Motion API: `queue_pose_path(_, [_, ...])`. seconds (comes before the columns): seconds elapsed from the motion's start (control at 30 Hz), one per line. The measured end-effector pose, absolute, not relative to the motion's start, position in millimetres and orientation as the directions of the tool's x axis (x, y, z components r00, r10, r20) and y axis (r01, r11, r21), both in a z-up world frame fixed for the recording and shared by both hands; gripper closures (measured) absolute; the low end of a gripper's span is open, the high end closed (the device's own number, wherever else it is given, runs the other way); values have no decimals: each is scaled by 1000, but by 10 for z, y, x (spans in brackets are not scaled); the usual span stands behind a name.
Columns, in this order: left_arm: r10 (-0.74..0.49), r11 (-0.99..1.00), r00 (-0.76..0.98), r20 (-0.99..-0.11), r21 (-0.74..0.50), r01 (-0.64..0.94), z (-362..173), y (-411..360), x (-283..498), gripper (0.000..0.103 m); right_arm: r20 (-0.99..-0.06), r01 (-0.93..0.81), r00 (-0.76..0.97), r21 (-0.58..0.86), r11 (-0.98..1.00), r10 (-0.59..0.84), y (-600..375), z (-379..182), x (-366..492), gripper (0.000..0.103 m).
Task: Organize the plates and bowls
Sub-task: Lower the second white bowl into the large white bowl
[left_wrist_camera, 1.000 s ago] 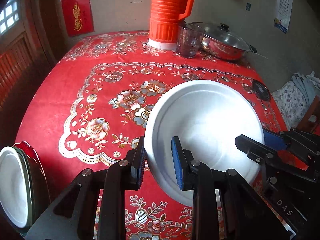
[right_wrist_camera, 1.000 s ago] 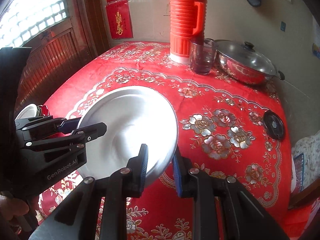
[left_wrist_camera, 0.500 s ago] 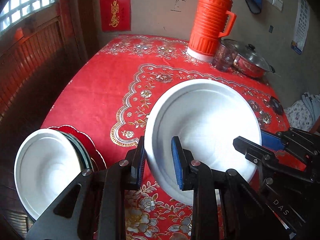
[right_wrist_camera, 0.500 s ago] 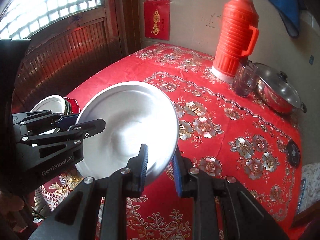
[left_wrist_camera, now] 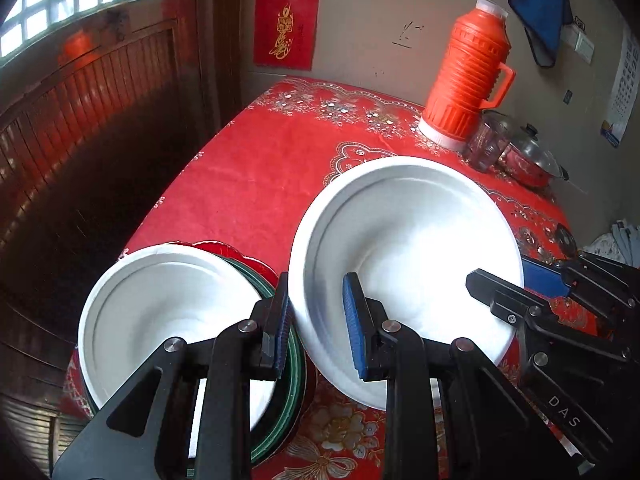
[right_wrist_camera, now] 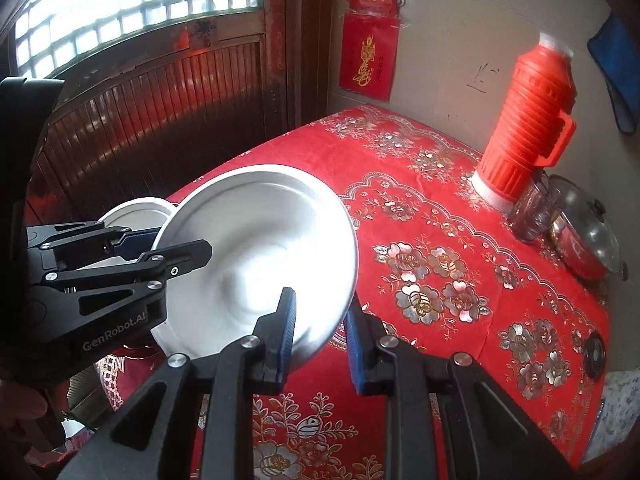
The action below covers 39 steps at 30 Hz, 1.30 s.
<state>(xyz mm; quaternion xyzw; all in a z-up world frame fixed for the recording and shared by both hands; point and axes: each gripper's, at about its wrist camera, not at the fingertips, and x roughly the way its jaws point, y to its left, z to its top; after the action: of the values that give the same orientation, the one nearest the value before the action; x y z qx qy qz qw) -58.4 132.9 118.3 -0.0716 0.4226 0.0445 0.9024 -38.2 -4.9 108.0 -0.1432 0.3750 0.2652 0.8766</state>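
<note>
Two tools, left [left_wrist_camera: 316, 320] and right [right_wrist_camera: 320, 332], on white plate [left_wrist_camera: 404, 248]

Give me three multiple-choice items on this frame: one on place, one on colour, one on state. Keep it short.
1. Where does the stack of plates sit?
A. Beside the thermos
B. At the near left corner of the table
C. Under the pot

2. What colour is the thermos?
A. Orange
B. Green
C. White

3. How is the large white plate held?
A. Lying flat on the tablecloth, untouched
B. By the left gripper alone
C. By both grippers, one on each side of its rim

Answers:
1 B: the left wrist view shows the stack at the near left table edge, far from the thermos and the pot.
2 A: its ribbed body and handle are orange, on a white base.
3 C: the left gripper and the right gripper each pinch the rim, and the plate is tilted above the tablecloth.
</note>
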Motion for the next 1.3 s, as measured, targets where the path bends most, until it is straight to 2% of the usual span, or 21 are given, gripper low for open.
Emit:
queue_pose_path(0.57, [123, 958, 653, -747, -83, -275, 1327, 2067, -1032, 78, -725, -699, 532, -85, 710, 438, 707, 1137, -539, 79])
queue_pose_path(0.87, [151, 938, 621, -769, -87, -335, 1161, 2402, -1218, 78, -747, -758, 485, -100, 645, 454, 1066, 1015, -658, 79])
queue_pose_path(1.3, [157, 939, 572, -805, -57, -339, 928, 2454, -1248, 78, -793, -774, 447, -111, 623, 414, 1245, 789, -675, 79])
